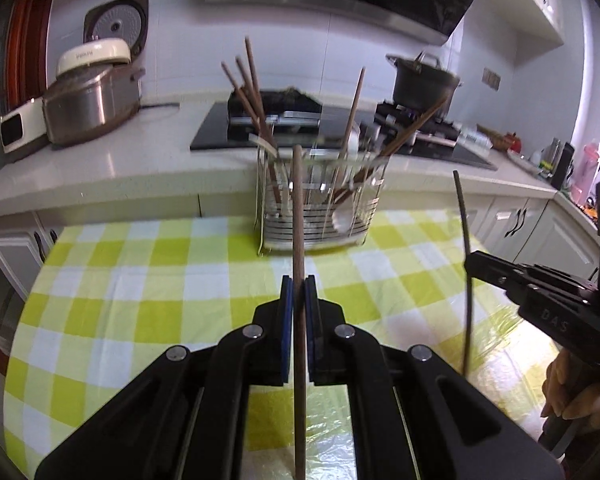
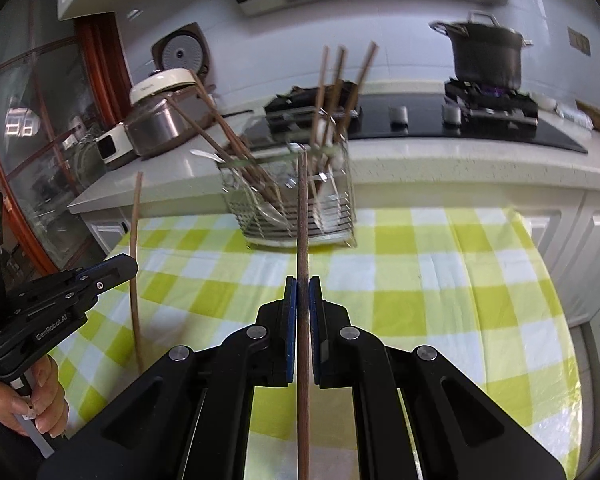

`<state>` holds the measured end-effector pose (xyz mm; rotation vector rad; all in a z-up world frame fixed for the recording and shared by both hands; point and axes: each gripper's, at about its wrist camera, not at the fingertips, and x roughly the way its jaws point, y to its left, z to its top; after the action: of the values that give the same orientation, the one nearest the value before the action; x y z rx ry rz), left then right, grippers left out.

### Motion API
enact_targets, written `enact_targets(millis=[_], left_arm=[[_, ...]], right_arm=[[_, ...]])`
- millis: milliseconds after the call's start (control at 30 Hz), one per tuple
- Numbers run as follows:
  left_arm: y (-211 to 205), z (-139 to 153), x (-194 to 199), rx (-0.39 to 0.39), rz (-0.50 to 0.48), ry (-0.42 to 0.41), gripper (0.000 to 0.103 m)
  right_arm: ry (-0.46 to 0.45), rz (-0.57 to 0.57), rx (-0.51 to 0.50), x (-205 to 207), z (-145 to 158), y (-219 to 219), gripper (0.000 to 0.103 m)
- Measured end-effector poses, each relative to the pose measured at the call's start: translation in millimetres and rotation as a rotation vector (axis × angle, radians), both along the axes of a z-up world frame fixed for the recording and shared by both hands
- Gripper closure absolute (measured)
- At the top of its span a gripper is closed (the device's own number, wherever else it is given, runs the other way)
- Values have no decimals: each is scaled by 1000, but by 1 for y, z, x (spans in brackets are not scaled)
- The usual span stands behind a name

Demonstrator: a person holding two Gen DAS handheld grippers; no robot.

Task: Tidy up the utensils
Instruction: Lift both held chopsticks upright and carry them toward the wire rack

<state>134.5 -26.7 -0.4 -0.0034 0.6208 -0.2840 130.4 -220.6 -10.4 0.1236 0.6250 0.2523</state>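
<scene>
Gripping one slim brown chopstick (image 1: 299, 216) upright, left tool (image 1: 299, 286) clamped; right tool (image 2: 302, 288) clamped likewise on another chopstick (image 2: 302, 216)

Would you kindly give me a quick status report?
Left gripper shut on a chopstick. Right gripper shut on another chopstick. Utensil rack ahead on checked tablecloth. Path clear.

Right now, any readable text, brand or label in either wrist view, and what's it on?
"GenRobot.AI": side of the left gripper, right wrist view.
"DAS", partly hidden: side of the right gripper, left wrist view.
Brand on the rice cooker lid: too blurred to read.
Nothing else legible.
</scene>
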Motion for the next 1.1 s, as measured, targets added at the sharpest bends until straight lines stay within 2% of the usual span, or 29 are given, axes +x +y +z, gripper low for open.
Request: enact_targets(millis=[400, 700, 1100], left_arm=[[4, 39, -4, -3, 4, -80, 98], [-1, 89, 4, 2, 4, -196, 98], [-17, 173, 52, -6, 4, -306, 98]], right_arm=[[-110, 4, -52, -2, 47, 21, 97], [-193, 4, -64, 8, 93, 25, 97], [-270, 0, -70, 50, 174, 19, 97]])
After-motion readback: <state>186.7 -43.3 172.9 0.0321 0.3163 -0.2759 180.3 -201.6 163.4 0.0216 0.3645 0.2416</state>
